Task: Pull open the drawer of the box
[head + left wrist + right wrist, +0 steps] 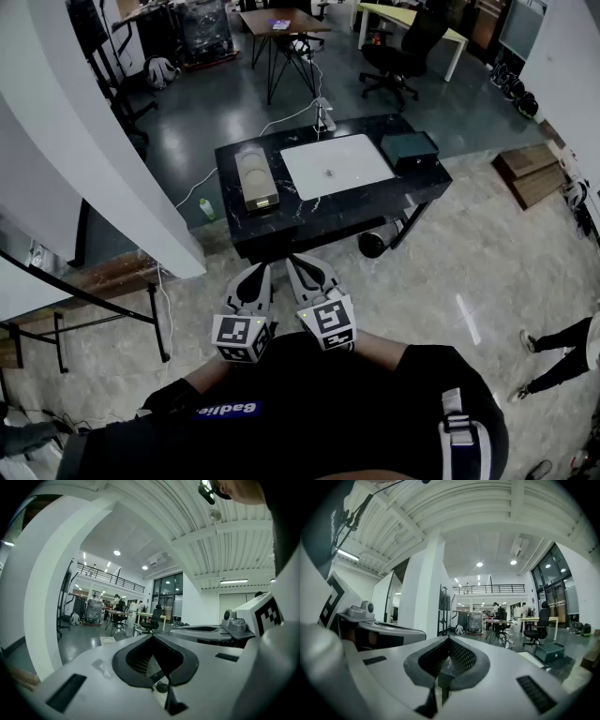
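A black table (pixel 361 202) stands ahead of me on the floor. At its left end lies a long beige box (pixel 255 180) with round shapes on top. A dark green box (pixel 410 150) sits at its right end and also shows low in the right gripper view as the same green box (pixel 552 652). No drawer front is clear in any view. I hold both grippers close to my chest, well short of the table. The left gripper (pixel 255 273) (pixel 152 639) and the right gripper (pixel 302 268) (pixel 449 639) are shut, with nothing between their jaws.
A white mat (pixel 337 166) covers the table's middle. A cable (pixel 281 117) runs across the floor behind it. A white pillar (pixel 94 150) rises at the left beside a black rack (pixel 84 309). Office chairs (pixel 398 56) and desks stand farther back, and a person's legs (pixel 558 352) are at the right.
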`<act>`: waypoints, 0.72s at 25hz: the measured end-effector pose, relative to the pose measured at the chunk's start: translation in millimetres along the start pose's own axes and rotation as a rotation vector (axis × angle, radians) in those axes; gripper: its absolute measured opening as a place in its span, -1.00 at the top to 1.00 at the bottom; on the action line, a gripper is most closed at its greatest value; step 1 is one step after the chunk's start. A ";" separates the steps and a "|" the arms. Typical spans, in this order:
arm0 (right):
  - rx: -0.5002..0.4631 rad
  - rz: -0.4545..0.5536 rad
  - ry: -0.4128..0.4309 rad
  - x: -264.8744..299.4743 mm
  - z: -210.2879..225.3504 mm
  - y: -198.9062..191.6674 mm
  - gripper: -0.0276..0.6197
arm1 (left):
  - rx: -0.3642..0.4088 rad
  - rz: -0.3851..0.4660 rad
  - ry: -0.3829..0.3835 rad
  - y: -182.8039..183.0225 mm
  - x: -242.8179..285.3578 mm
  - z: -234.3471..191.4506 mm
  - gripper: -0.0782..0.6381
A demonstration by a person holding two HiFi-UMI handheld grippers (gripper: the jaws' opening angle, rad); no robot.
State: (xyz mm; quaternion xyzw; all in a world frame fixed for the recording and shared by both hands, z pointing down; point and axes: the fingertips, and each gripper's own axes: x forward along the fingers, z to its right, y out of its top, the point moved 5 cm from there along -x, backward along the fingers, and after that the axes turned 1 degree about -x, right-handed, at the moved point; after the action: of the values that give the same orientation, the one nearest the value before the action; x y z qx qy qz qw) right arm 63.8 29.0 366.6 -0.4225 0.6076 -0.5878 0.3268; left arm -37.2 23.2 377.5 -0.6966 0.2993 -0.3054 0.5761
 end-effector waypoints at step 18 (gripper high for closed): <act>0.003 -0.007 0.029 6.8 -1.3 -1.6 0.91 | 0.002 0.007 0.019 1.2 0.3 -3.0 0.80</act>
State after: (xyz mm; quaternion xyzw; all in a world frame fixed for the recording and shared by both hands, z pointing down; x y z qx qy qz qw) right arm 59.8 23.5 369.0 -0.4156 0.6098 -0.5960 0.3164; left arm -39.4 20.9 376.8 -0.6919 0.3069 -0.3101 0.5752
